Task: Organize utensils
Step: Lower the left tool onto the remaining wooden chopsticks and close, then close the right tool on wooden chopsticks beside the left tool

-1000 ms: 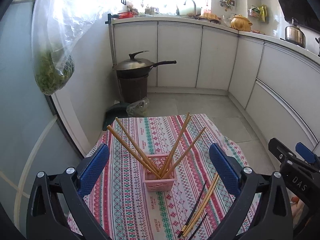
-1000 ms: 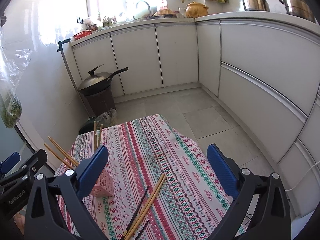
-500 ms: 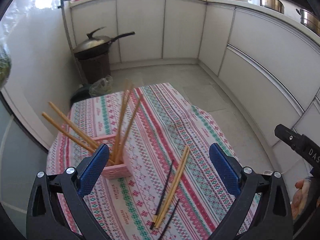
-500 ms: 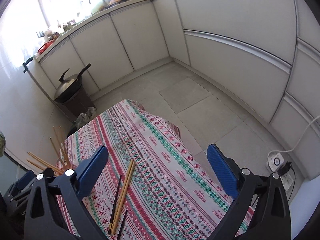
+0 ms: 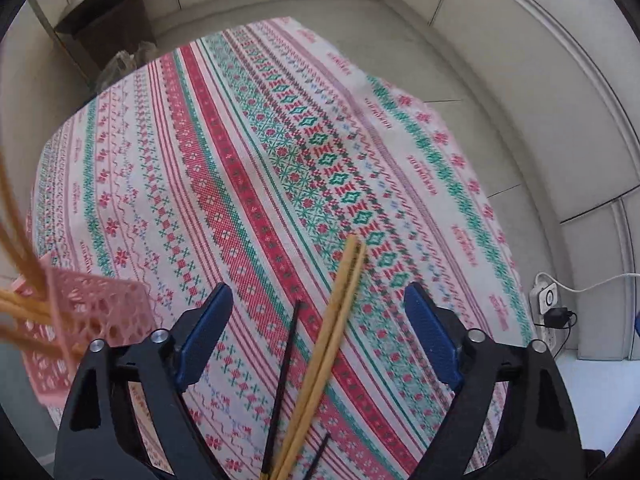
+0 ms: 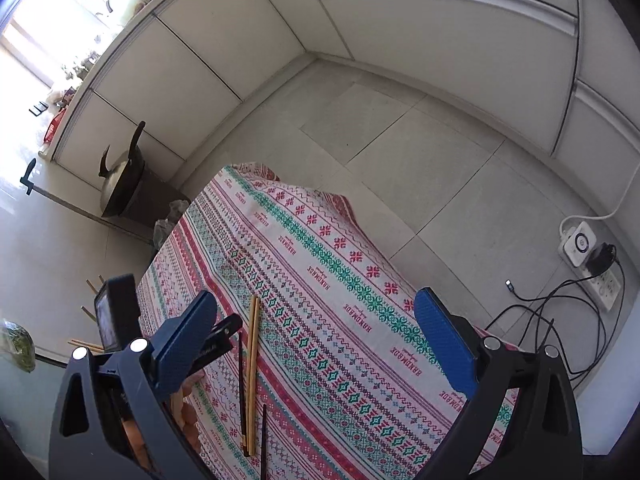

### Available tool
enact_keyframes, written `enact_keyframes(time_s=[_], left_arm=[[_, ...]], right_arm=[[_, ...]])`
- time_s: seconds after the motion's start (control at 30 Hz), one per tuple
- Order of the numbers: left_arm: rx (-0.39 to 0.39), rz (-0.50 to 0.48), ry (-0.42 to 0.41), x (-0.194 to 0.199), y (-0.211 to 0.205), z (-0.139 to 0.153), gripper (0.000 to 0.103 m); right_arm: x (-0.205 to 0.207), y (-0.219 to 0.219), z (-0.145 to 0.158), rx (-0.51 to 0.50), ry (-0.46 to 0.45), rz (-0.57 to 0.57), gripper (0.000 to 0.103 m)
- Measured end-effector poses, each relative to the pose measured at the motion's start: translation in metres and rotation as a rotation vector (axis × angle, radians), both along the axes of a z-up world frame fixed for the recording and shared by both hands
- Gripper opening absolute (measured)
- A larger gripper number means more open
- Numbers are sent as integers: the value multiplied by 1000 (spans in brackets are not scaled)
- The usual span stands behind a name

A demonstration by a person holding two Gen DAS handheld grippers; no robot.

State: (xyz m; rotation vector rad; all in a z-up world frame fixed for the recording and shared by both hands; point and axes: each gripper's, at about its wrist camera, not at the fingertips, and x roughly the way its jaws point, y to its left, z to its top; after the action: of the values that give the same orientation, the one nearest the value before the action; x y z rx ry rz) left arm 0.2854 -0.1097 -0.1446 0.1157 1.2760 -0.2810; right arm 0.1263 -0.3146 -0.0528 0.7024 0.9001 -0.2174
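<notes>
A pair of wooden chopsticks (image 5: 334, 328) lies on the patterned tablecloth (image 5: 248, 152) beside two thin black chopsticks (image 5: 285, 368). My left gripper (image 5: 318, 312) is open and hangs just over them, its blue pads on either side. A pink lattice basket (image 5: 86, 320) with several wooden chopsticks stands at the left. In the right wrist view the wooden pair (image 6: 252, 364) and black chopsticks (image 6: 240, 384) lie left of centre. My right gripper (image 6: 316, 320) is open and empty above the cloth. The left gripper's tip (image 6: 218, 340) shows beside the chopsticks.
A covered wok on a dark bin (image 6: 120, 184) stands on the floor beyond the table. A power strip with cables (image 6: 580, 248) lies on the floor to the right. White cabinets (image 6: 440, 40) curve around the room. The table edge (image 6: 360, 232) drops off at the right.
Both grippers have tilted down and come closer to the table. The left gripper has swung right from the pink basket to over the loose chopsticks.
</notes>
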Motion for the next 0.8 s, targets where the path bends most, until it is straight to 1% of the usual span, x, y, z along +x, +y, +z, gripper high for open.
enact_keyframes(time_s=[0.03, 0.1, 0.2, 0.3, 0.4, 0.43, 0.53, 0.6, 0.63, 0.67, 0.7, 0.77, 0.8], left_arm=[[5, -1, 1, 5, 0, -4, 81], [12, 1, 5, 13, 0, -11, 72], [3, 1, 27, 22, 2, -19, 62], [2, -9, 41, 25, 2, -25, 59], [19, -28, 44, 27, 1, -31, 53], [24, -32, 41, 28, -1, -34, 53], [59, -62, 11, 25, -3, -35, 40], [47, -82, 13, 22, -6, -34, 25], [51, -96, 9, 20, -8, -33, 22], [56, -111, 2, 17, -13, -32, 13], [56, -126, -3, 13, -17, -33, 7], [60, -122, -19, 9, -24, -36, 7], [49, -115, -27, 7, -23, -35, 7]], right_arm=[[3, 0, -4, 10, 11, 6, 96], [8, 2, -11, 23, 34, 15, 96], [13, 3, -20, 53, 62, 23, 96], [17, 6, -26, 72, 81, 33, 96], [20, 8, -30, 73, 92, 42, 96], [20, 9, -31, 72, 94, 43, 96], [20, 8, -33, 71, 101, 39, 96], [20, 7, -34, 75, 103, 29, 96], [19, 5, -34, 77, 103, 23, 96], [19, 4, -34, 78, 103, 17, 96], [19, 3, -34, 76, 104, 12, 96], [20, 2, -34, 70, 108, 8, 96], [21, 3, -34, 66, 111, 9, 96]])
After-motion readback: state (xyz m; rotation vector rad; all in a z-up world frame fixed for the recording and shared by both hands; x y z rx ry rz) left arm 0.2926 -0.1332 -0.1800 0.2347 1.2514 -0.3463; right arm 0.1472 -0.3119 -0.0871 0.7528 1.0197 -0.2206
